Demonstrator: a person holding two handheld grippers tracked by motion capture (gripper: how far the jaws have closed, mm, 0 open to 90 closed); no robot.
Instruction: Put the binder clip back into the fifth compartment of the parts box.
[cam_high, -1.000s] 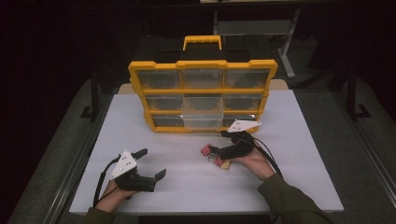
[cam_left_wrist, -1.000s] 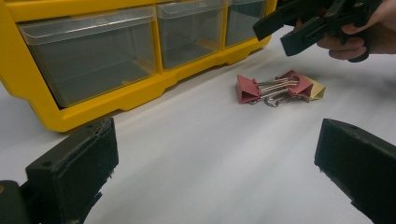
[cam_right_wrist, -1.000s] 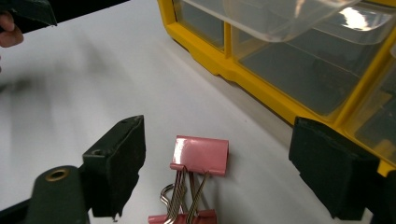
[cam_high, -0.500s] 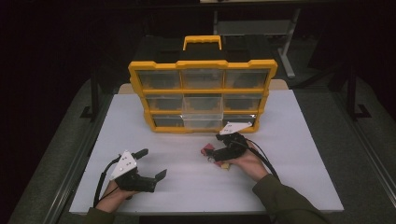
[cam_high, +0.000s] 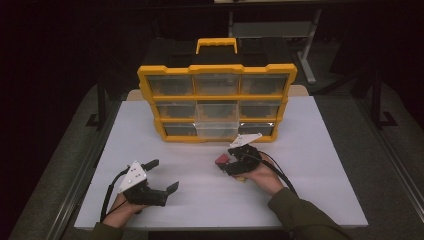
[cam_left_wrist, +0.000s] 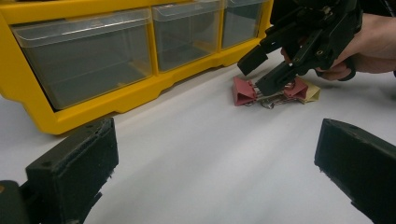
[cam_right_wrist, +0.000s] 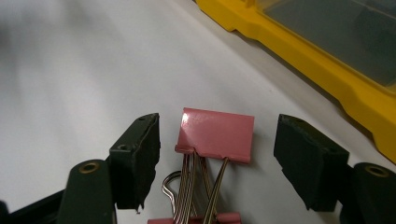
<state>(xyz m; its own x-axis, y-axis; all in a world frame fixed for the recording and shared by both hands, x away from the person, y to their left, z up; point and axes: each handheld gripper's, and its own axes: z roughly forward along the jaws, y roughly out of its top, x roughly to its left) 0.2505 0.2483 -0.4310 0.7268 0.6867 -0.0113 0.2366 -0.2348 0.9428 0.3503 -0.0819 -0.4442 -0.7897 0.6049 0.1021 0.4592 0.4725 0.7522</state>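
On the white desk (cam_high: 310, 150), just in front of a yellow drawer box (cam_high: 217, 90) with clear drawers, lies a small heap of binder clips. The nearest one, a pink binder clip (cam_right_wrist: 215, 133), sits flat with its wire handles trailing back toward the right gripper (cam_right_wrist: 217, 161). That gripper straddles it: one black pad stands on each side of the clip, with a clear gap to both, so nothing is pinched yet. Its jaws have just been closing in around the clip. In the left gripper view the same gripper (cam_left_wrist: 261, 72) hangs low over the heap, where a second pink clip (cam_left_wrist: 297, 87) and a yellow clip (cam_left_wrist: 312, 94) lie touching behind the first. From above, the pink clip (cam_high: 221, 160) shows at the gripper's tip (cam_high: 229, 162), near the box's lower front edge.

The left gripper (cam_high: 162, 176) rests well apart on the near left of the desk, jaws spread wide with nothing between them
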